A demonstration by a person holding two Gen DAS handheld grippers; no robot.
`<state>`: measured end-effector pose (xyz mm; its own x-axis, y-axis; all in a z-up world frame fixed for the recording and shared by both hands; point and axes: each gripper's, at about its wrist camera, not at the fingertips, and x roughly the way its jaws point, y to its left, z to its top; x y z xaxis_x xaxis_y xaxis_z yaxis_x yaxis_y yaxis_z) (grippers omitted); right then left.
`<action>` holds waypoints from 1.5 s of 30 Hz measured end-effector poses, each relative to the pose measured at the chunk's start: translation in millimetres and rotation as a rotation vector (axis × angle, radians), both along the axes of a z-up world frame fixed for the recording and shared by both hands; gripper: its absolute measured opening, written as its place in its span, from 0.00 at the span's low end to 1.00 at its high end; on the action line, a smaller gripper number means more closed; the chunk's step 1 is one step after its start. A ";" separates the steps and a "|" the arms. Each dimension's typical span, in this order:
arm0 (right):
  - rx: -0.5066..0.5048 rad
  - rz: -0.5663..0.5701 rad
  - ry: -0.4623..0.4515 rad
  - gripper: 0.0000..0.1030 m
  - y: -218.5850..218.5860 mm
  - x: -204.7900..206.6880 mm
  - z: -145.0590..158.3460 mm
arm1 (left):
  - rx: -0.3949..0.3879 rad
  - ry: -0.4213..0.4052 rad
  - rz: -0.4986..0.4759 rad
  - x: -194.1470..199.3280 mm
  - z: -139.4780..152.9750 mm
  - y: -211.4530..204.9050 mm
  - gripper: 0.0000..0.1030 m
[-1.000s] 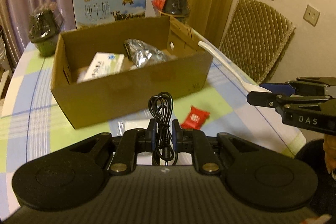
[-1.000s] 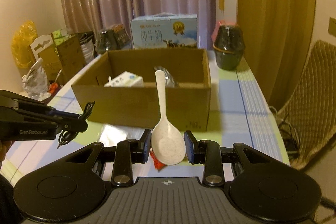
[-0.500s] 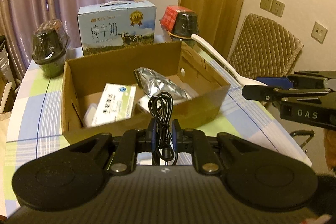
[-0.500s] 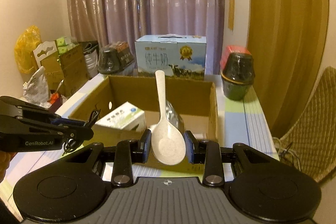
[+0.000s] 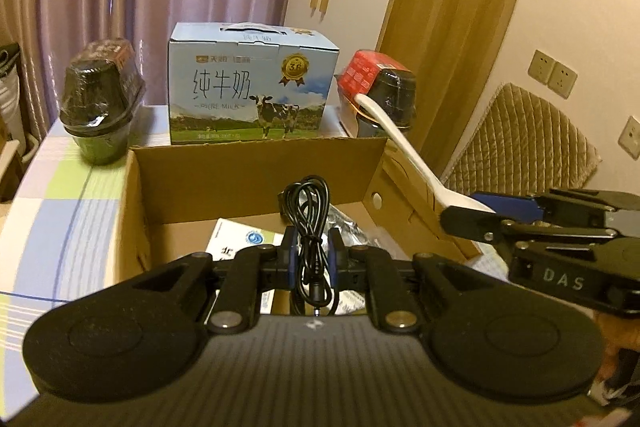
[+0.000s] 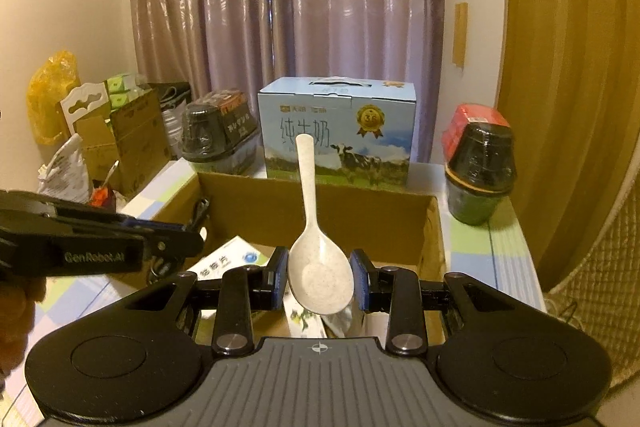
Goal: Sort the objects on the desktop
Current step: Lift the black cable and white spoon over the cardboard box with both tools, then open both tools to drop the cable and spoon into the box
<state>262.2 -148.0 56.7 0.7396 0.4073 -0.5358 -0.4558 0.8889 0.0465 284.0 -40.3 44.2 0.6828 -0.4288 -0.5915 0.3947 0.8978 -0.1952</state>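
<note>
Pinching a coiled black cable between its blue pads, the left gripper tilts downward over the open cardboard box. Just to its right, the right gripper is clamped on the bowl of one white spoon, handle pointing up and away above the same box. Inside lie one white packet and one silvery bag, both largely hidden by the grippers. Behind the box stand one milk carton and two dark wrapped tubs, one at each side. The checked tablecloth is cut off by the frame.
</note>
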 end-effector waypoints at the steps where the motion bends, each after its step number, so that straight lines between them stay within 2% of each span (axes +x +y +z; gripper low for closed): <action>1: 0.002 -0.002 0.004 0.30 1.1 5.9 -2.1 | -0.007 0.003 0.003 4.6 -3.5 -0.9 0.11; 4: 0.001 -0.007 0.018 0.30 3.3 20.5 -9.2 | -0.037 0.026 0.013 16.9 -17.7 -1.9 0.11; 11: 0.003 -0.025 0.046 0.30 3.3 43.4 -27.7 | -0.038 0.057 0.012 36.8 -35.0 -7.0 0.11; 29: 0.015 -0.037 0.072 0.30 4.5 53.7 -40.9 | -0.048 0.074 -0.010 47.2 -42.5 -22.3 0.11; 31: 0.016 -0.040 0.074 0.30 3.6 54.3 -40.8 | -0.037 0.076 0.007 47.3 -43.7 -21.5 0.19; 45: 0.028 -0.040 0.089 0.30 5.3 52.4 -43.3 | -0.039 0.067 0.073 48.0 -41.8 6.7 0.20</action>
